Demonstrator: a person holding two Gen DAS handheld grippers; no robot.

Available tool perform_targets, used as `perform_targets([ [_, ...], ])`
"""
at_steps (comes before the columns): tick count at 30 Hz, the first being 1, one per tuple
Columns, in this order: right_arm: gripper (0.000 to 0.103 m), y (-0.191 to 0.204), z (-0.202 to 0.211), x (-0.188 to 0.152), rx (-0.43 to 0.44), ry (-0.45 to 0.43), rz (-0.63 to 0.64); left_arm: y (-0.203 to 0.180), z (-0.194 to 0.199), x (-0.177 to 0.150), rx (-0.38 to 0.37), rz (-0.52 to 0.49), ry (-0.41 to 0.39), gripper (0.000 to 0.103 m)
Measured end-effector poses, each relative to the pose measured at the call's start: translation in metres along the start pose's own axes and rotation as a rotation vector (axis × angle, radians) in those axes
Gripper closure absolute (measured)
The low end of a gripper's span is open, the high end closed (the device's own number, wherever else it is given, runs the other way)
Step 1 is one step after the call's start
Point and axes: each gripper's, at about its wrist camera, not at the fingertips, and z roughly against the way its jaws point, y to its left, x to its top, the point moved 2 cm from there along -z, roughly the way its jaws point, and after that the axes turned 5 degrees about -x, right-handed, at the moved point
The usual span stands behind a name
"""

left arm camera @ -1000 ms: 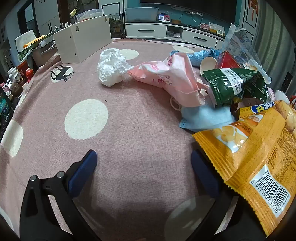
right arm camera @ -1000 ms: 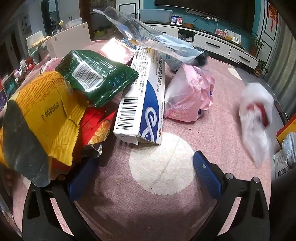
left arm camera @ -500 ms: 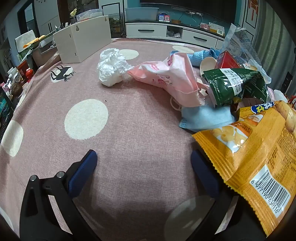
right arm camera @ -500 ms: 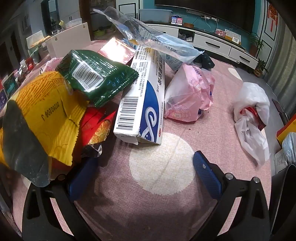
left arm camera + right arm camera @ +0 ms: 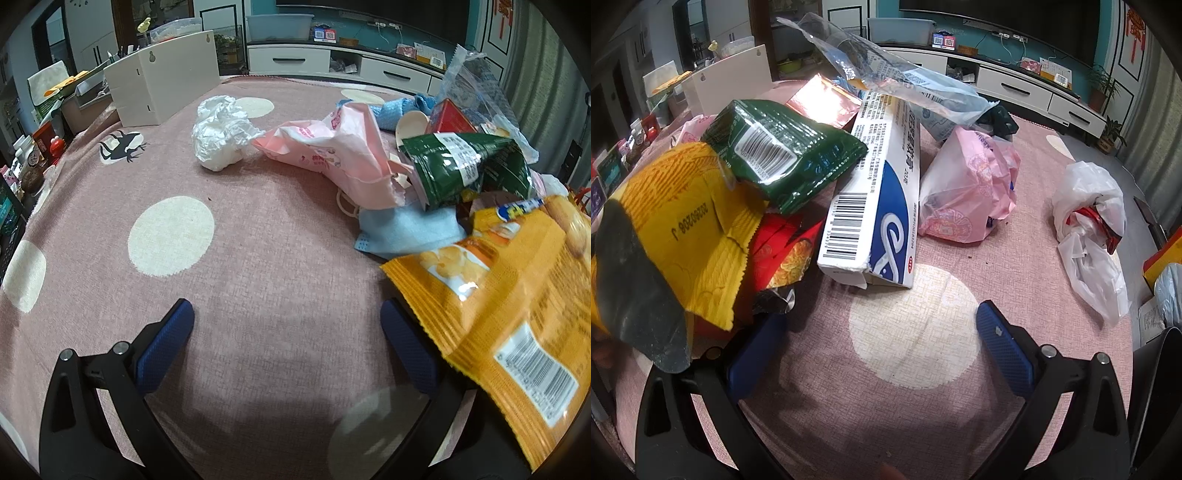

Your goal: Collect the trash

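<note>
Currently the left gripper (image 5: 286,345) hangs low over the pink dotted tablecloth (image 5: 258,240), jaws spread wide with nothing between them. The right gripper (image 5: 881,347) is likewise spread apart and empty above a pale dot of the cloth. Trash lies heaped between the two views: an orange chip bag (image 5: 517,314) near right in the left view, overlapping that gripper's right finger; a green wrapper (image 5: 465,166) and a blue face mask (image 5: 402,232) beyond it; a pink plastic bag (image 5: 332,155) and a crumpled white tissue (image 5: 219,133) farther left. In the right view, a white and blue carton (image 5: 882,195) lies just beyond the fingers, a white plastic bag (image 5: 1089,229) sits at right, well apart from the heap
</note>
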Motion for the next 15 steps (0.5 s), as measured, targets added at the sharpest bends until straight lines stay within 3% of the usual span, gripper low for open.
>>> perform_targets([
  [2,0.002,0.002,-0.001,0.001,-0.002,0.000,-0.006,-0.002,0.007,-0.004,-0.016,0.003,0.020,0.003],
  [6,0.002,0.010,0.002,0.002,0.018,0.070,0.036,-0.011,0.042,0.004,-0.037,0.002,-0.033,0.003],
  [11,0.002,0.013,0.042,-0.005,0.066,0.069,0.133,-0.007,0.085,0.026,-0.104,0.045,-0.101,0.003],
  [15,0.002,0.001,0.071,0.007,0.114,0.055,0.071,-0.016,0.108,0.035,-0.143,0.052,-0.116,0.003],
])
